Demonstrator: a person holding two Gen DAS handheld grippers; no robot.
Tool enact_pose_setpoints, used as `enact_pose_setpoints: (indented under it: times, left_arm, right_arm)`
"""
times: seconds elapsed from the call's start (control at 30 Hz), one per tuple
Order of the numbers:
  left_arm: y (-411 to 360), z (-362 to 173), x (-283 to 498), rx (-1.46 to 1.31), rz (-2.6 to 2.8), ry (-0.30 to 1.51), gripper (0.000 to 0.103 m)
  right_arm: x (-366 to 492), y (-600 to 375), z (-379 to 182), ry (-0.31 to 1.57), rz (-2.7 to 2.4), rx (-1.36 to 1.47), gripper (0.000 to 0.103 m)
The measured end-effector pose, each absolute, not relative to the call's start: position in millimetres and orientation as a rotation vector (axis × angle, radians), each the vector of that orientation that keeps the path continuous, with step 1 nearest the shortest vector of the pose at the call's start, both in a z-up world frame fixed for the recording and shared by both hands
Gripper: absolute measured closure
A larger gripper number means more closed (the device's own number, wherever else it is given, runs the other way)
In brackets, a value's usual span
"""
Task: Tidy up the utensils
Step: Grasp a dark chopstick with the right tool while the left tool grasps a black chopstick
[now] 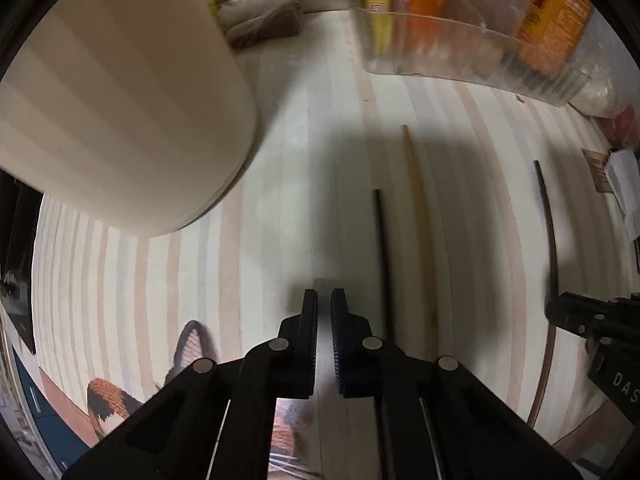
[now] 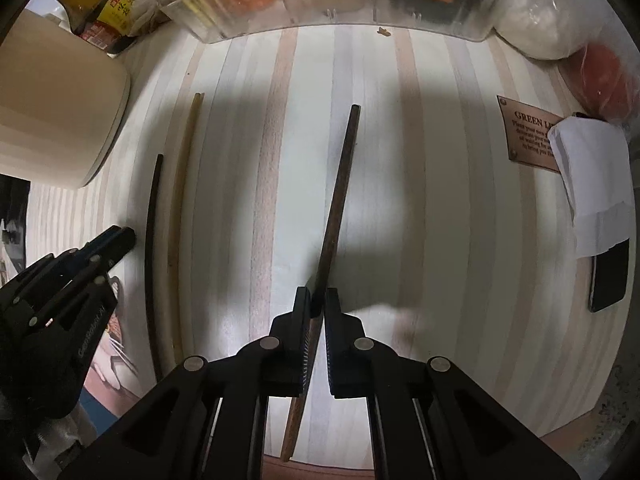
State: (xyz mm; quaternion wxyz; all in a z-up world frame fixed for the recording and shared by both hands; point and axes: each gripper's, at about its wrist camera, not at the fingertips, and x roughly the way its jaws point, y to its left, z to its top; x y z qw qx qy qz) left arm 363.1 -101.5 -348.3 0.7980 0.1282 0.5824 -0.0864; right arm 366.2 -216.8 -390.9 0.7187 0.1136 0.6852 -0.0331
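Observation:
Three chopsticks lie on the striped table. My right gripper [image 2: 318,304] is shut on the dark brown chopstick [image 2: 340,184], which runs forward from between its fingers and also shows in the left wrist view [image 1: 550,248]. A black chopstick [image 2: 151,248] and a light wooden chopstick [image 2: 180,216] lie side by side to its left; in the left wrist view the black chopstick [image 1: 384,260] and the wooden chopstick [image 1: 420,220] lie just right of my left gripper [image 1: 324,304], which is shut and empty. A cream container [image 1: 120,92] stands at the left.
A clear plastic bin [image 2: 340,12] of packets stands at the back. A brown sign [image 2: 528,136], a white folded paper [image 2: 596,184] and a black phone [image 2: 608,276] lie at the right. Bags [image 2: 536,20] sit at the back right.

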Motion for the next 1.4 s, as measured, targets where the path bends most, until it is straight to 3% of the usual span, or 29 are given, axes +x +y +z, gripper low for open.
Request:
enact_pose_setpoints:
  times: [0.47, 0.57, 0.7, 0.83, 1.03, 1.13, 1.17, 1.2, 1.4]
  left_arm:
    - [-10.8, -349.3, 308.1, -0.054, -0.097, 1.364, 0.101]
    - [-27.7, -342.2, 313.8, -0.087, -0.195, 1.354, 0.096]
    - [-70.1, -336.8, 329.8, -0.055, -0.285, 1.334, 0.075]
    - [-95.3, -344.2, 352.5, 0.02, -0.327, 1.334, 0.074]
    - [-123.1, -351.6, 352.8, 0.199, -0.315, 1.31, 0.076]
    - [-129.5, -353.3, 351.1, 0.231, -0.284, 1.284, 0.084]
    - [-128.7, -353.7, 350.9, 0.225, -0.275, 1.282, 0.096]
    - [-123.8, -353.6, 351.2, 0.219, -0.259, 1.284, 0.099]
    - [-54.1, -356.4, 343.2, 0.065, -0.127, 1.327, 0.099]
  right_arm:
    - [357.4, -149.3, -400.1, 1.584, 0.095, 0.161, 0.097]
    - [355.3, -154.0, -399.1, 1.583, 0.075, 0.16, 0.097]
    - [350.5, -172.1, -397.8, 1.574, 0.016, 0.142, 0.097]
    - [347.5, -188.8, -396.9, 1.566, -0.031, 0.156, 0.097]
    - [339.5, -207.4, -395.3, 1.557, -0.061, 0.201, 0.097]
    - [343.0, -219.7, -391.9, 1.556, -0.069, 0.199, 0.097]
    - [343.9, -218.3, -390.5, 1.555, -0.069, 0.196, 0.097]
    - [339.6, -217.0, -387.7, 1.553, -0.069, 0.194, 0.097]
    - [336.6, -194.2, -386.1, 1.551, -0.026, 0.188, 0.097]
